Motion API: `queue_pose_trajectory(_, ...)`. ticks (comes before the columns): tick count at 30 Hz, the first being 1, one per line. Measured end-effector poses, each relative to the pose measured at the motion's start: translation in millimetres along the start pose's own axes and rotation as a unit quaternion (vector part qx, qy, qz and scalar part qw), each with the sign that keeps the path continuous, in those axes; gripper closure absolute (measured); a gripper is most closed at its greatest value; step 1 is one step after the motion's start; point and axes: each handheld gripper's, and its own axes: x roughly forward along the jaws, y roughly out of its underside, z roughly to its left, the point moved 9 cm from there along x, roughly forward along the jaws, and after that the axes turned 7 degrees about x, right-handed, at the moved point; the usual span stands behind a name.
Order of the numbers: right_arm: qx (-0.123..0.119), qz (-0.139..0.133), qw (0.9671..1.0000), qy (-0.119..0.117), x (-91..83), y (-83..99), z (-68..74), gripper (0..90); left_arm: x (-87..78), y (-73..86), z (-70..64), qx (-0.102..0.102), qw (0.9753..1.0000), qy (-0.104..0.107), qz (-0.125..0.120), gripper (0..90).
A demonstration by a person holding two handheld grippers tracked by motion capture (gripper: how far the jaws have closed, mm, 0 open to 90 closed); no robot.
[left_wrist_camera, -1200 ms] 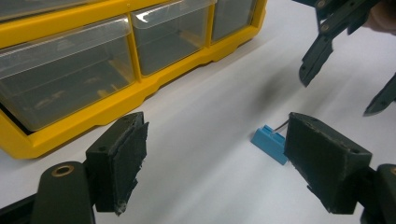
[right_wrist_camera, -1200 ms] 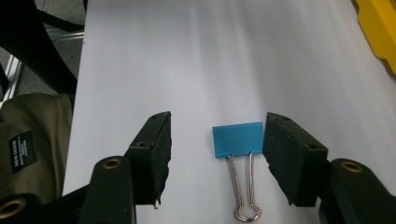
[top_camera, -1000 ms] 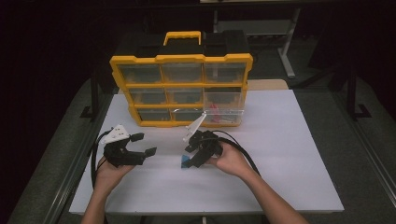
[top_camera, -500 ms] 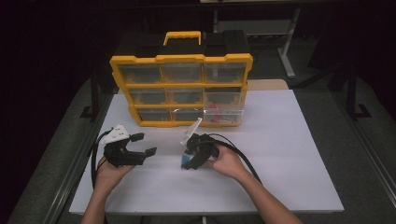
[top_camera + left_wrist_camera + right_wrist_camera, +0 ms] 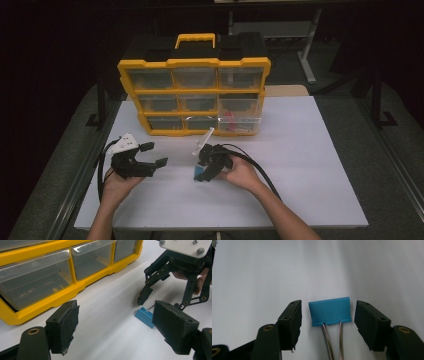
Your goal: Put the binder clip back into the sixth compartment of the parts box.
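High view: beyond both claws the drawer cabinet (image 5: 194,85) has one drawer (image 5: 239,120) pulled out holding red bits, while the right claw (image 5: 204,171) stands apart around a blue clip (image 5: 200,173) and the left claw (image 5: 154,154) gapes empty.

A blue clip (image 5: 329,310) with silver wire handles sits between the black right gripper (image 5: 328,321). Beyond it, the table (image 5: 287,270) is white.

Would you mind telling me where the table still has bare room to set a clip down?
The white table is bare right of the right gripper, out to its right edge, and along the near edge. It is crowded between the grippers, by the blue clip, and before the yellow organizer with its pulled-out drawer.
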Motion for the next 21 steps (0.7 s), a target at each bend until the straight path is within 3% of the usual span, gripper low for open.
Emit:
queue_pose_trajectory(15,-0.015,0.005,0.9998,0.007,8.5,0.7,-0.1,40.6,-0.3,-0.4,-0.2,0.001,1.0000,0.001,-0.001,20.8)
queue_pose_trajectory(21,-0.028,0.011,0.9993,0.022,10.1,1.5,-1.3,44.9,0.1,-0.5,-0.2,0.000,1.0000,0.001,-0.001,20.9)
